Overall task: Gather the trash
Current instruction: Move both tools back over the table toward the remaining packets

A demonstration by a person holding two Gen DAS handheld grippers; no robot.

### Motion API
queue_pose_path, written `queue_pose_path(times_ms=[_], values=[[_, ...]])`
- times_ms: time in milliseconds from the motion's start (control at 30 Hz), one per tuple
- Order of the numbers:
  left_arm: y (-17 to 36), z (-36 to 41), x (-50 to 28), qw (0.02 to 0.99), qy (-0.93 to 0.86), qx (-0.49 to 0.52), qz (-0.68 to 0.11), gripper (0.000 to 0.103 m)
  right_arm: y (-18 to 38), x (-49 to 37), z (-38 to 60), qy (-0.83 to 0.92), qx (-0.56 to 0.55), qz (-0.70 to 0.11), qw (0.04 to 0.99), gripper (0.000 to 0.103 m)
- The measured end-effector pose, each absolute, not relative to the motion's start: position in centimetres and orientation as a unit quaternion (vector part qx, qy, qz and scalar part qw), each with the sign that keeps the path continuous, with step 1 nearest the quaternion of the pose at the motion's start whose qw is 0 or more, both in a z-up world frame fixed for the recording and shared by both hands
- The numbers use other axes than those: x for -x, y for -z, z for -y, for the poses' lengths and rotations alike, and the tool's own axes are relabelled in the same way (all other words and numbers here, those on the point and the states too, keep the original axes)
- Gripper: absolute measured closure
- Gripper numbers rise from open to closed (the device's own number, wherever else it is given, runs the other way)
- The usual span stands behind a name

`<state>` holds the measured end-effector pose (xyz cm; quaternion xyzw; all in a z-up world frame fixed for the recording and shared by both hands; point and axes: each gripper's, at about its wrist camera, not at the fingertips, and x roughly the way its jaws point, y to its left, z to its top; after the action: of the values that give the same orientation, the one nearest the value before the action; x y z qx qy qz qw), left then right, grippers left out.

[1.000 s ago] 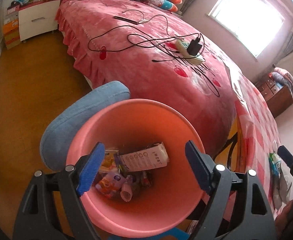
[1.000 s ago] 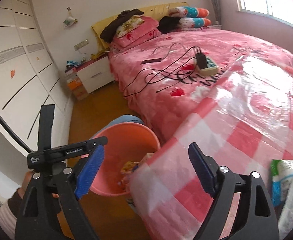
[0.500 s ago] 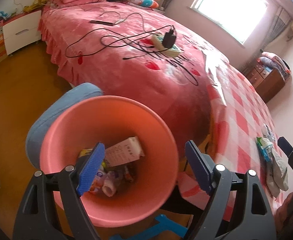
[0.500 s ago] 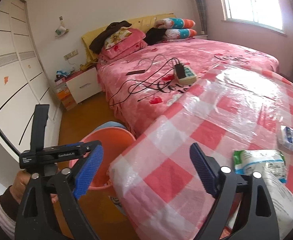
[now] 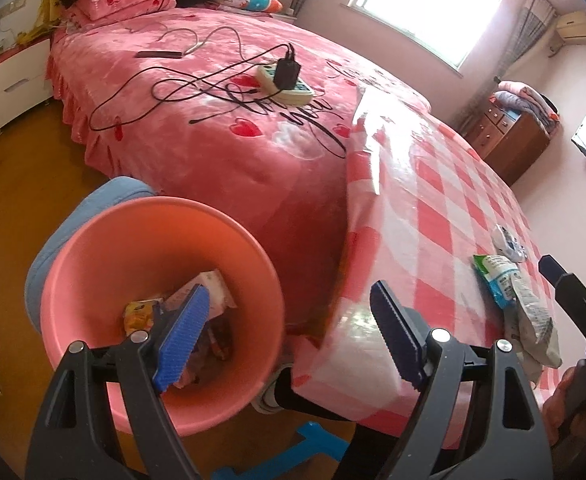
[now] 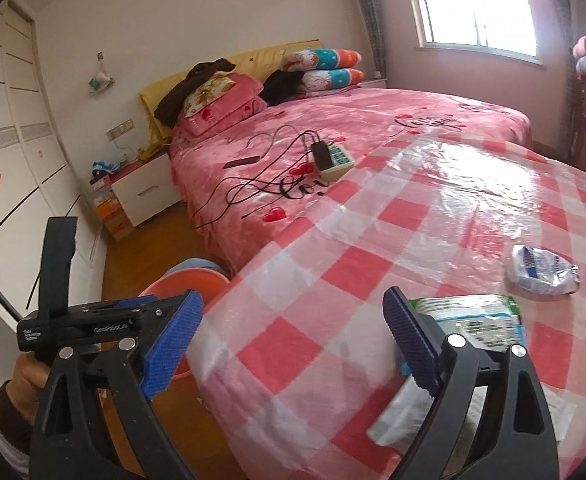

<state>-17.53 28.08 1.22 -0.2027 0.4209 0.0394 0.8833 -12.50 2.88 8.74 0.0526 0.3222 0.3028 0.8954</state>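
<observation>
A pink plastic bin [image 5: 93,248] stands on the floor beside the table and holds several wrappers and a white pack [image 5: 209,292]. Its rim shows in the right wrist view [image 6: 181,280]. My left gripper [image 5: 289,340] is open and empty, above the bin's right rim and the table corner. My right gripper [image 6: 293,340] is open and empty, low over the checked table. A green and white wrapper [image 6: 473,320] lies by its right finger; it also shows in the left wrist view [image 5: 501,276]. A crumpled blue-white wrapper [image 6: 541,272] lies beyond. A grey-white bag [image 5: 533,320] lies at the table's near edge.
The table carries a red and white checked cloth under clear plastic [image 6: 433,208]. A pink bed [image 5: 213,92] with cables and a power strip [image 5: 289,80] stands behind. A blue cushioned stool [image 5: 93,208] is behind the bin. A wooden dresser [image 5: 509,136] stands far right.
Both grippers have swung to the right, away from the bin and toward the table. The wrappers on the table have come into view. Both jaws stay open.
</observation>
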Motion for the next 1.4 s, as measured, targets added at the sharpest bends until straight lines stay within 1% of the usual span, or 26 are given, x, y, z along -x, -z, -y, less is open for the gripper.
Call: queue_pose_path(times_ms=[867, 1400], values=[[-3.1, -16.1, 16.3, 0.879, 0.051, 0.136, -0.453, 0.020, -8.8, 11.3, 6.1, -0.212, -0.070, -0.302, 0.927, 0.013], [-2.8, -10.5, 16.4, 0.865, 0.111, 0.116, -0.476, 0.020, -7.3, 9.4, 10.7, -0.179, -0.094, -0.322, 0.925, 0.013]])
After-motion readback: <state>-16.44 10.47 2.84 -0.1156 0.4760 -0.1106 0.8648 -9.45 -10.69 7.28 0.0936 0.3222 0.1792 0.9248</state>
